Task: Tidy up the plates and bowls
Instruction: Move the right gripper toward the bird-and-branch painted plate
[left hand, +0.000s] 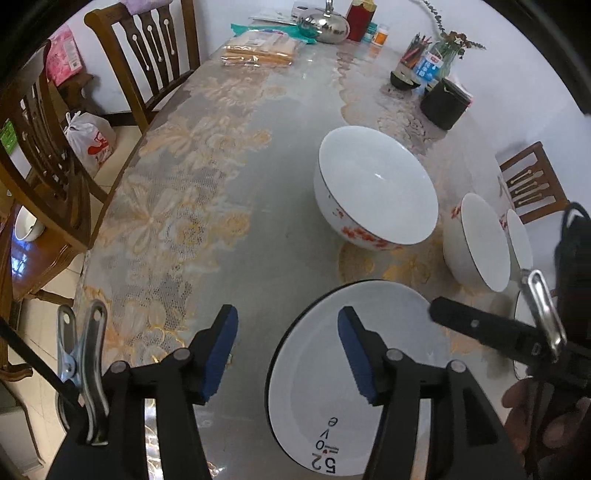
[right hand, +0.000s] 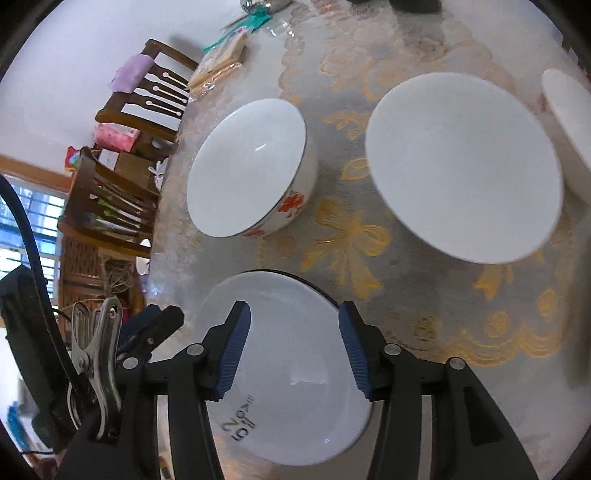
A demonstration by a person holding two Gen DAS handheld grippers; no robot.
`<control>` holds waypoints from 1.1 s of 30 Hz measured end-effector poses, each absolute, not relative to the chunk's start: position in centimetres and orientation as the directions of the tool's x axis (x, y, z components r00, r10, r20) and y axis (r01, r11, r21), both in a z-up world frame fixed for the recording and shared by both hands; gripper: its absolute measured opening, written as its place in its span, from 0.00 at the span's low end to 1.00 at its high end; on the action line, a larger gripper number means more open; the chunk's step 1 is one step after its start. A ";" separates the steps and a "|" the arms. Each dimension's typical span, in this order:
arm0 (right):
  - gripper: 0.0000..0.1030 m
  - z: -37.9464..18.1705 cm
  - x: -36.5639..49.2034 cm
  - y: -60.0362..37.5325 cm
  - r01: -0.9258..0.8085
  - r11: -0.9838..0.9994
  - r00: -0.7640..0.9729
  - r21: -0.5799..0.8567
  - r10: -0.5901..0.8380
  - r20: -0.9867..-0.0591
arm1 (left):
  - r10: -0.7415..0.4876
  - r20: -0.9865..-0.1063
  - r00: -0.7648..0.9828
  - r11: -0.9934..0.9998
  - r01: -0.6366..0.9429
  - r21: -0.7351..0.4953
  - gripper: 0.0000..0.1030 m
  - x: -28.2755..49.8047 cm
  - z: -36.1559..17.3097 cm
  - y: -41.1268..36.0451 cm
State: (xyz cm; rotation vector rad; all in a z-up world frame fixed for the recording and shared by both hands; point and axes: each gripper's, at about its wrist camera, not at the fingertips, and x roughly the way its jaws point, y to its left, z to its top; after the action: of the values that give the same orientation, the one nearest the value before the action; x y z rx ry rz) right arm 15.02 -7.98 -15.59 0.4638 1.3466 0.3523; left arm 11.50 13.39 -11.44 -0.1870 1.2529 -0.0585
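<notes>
A white plate (left hand: 325,373) with a black rim and printed lettering lies on the lace-covered table (left hand: 192,206) near the front edge. My left gripper (left hand: 288,350) stands open above the plate's left rim, and its pads touch nothing. My right gripper (right hand: 294,350) hangs open over the same plate (right hand: 291,402), also apart from it. One finger of the right gripper (left hand: 476,325) reaches in from the right. Behind the plate stands a flowered white bowl (left hand: 376,184) (right hand: 247,170). To its right are a second white bowl (left hand: 476,243) (right hand: 461,166) and a third bowl (left hand: 519,236) (right hand: 569,129).
Wooden chairs (left hand: 147,55) line the table's left side, and another chair (left hand: 532,184) stands at the right. At the far end are a steel kettle (left hand: 325,24), a red box (left hand: 360,18), a wrapped packet (left hand: 258,48), a pencil cup (left hand: 415,51) and a black container (left hand: 443,103).
</notes>
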 end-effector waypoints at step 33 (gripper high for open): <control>0.50 -10.2 9.7 -15.9 -0.016 0.933 0.332 0.359 0.343 -0.878 | -0.199 -0.920 0.336 0.970 0.203 -0.136 0.58 9.2 -7.5 0.1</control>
State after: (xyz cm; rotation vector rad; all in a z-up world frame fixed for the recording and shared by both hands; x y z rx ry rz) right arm 9.69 -15.92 -10.16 0.3089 1.2143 0.2398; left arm 9.24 0.12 -7.51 0.0031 1.1996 -0.2621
